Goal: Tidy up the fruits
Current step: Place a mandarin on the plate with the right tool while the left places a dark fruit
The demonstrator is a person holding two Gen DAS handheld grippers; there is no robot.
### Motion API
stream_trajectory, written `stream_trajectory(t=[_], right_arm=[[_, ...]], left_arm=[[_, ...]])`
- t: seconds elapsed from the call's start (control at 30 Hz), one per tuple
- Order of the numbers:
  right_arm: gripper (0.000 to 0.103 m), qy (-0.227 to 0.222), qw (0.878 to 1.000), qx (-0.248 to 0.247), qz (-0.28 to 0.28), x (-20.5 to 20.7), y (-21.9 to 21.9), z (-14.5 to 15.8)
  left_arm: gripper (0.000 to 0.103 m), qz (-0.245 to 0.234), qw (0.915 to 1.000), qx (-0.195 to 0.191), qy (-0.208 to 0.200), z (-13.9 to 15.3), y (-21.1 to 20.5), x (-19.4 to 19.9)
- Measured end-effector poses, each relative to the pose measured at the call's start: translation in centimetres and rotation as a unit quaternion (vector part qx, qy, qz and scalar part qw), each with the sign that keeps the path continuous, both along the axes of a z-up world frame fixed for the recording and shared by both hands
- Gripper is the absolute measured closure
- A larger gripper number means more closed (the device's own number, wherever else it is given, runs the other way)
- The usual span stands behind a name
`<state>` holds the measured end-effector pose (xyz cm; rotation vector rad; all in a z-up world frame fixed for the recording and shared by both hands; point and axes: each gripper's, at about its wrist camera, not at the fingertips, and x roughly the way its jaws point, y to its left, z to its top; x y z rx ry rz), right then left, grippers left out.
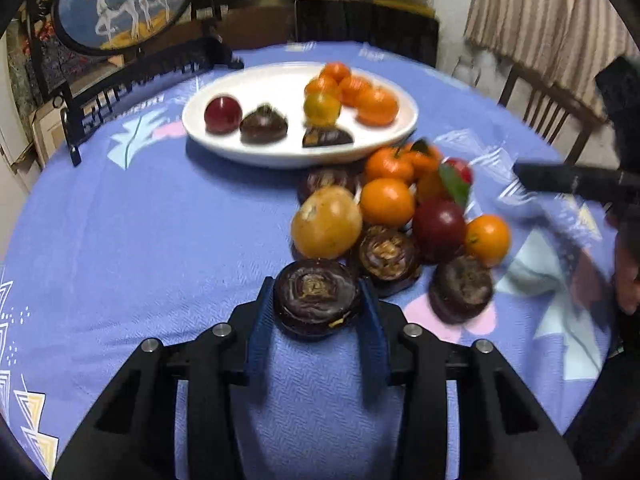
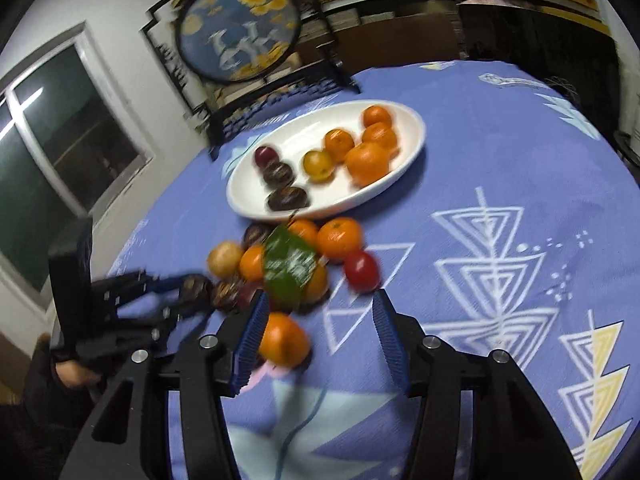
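Note:
My left gripper (image 1: 318,294) is shut on a dark brown water chestnut (image 1: 316,298) at the near end of a fruit pile (image 1: 392,216) of oranges, red fruits, a yellow fruit and more chestnuts. A white oval plate (image 1: 208,128) behind holds oranges, a red fruit and chestnuts. My right gripper (image 2: 318,306) is open above the cloth, with an orange (image 2: 285,339) beside its left finger, not held. The plate (image 2: 412,120) and the pile (image 2: 304,252), with a green leaf (image 2: 288,266), lie ahead of it. The left gripper (image 2: 188,294) shows at left.
The round table wears a blue patterned cloth (image 1: 140,232). A dark framed round screen (image 1: 116,0) stands at the back left edge. Wooden chairs (image 1: 540,112) stand at the right. A window (image 2: 52,136) is at left.

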<state>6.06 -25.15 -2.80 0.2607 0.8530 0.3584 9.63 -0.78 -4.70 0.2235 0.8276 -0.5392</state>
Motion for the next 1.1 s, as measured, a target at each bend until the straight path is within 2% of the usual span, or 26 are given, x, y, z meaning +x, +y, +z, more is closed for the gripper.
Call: stream_trajectory(t=[0.1,0.23,0.4,0.47,0.53,0.67,0.87,1.0,1.1], right_arm=[[0.049,0.005,0.999,-0.023,0.041,-1.0,1.9,-0.5],[0.050,0.008,0.998,-0.034,0.054,-0.8,3.5,-1.1],[0.053,0.057,0.997,0.004,0.059,0.6,3.7,-3.4],[0.063,0.057,0.997,0.025,0.050,0.6,3.4,-3.6],[0.063,0.049,0.997,0.027,0.043,0.5,3.0,-3.4],[0.063,0.021,0.998,0.034,0.053,-0.4,2.7,-1.9],[0.063,-0.024,0.998,0.033,0.052,-0.2,1.1,2.5],[0.063,-0.034,0.998,0.040,0.040,3.5,-0.4,5.7],[0.063,-0.033,0.998,0.043,0.030,7.6,-0.3,6.9]], left_arm=[[0.062,0.012,0.9992,-0.033,-0.017,0.7,1.1,-0.6],[0.062,0.024,0.9984,-0.050,-0.014,0.9,1.7,-0.5],[0.062,0.020,0.9983,-0.053,-0.017,1.1,1.7,-0.7],[0.062,0.022,0.9980,-0.058,-0.015,1.1,1.9,-0.6],[0.062,0.022,0.9979,-0.059,-0.015,1.2,1.9,-0.6],[0.062,0.026,0.9978,-0.059,-0.018,1.3,2.0,-0.5],[0.062,0.028,0.9970,-0.069,-0.022,3.1,1.9,0.3],[0.062,0.023,0.9976,-0.053,-0.039,5.0,0.1,2.8],[0.062,0.024,0.9979,-0.049,-0.036,5.5,-1.4,6.0]])
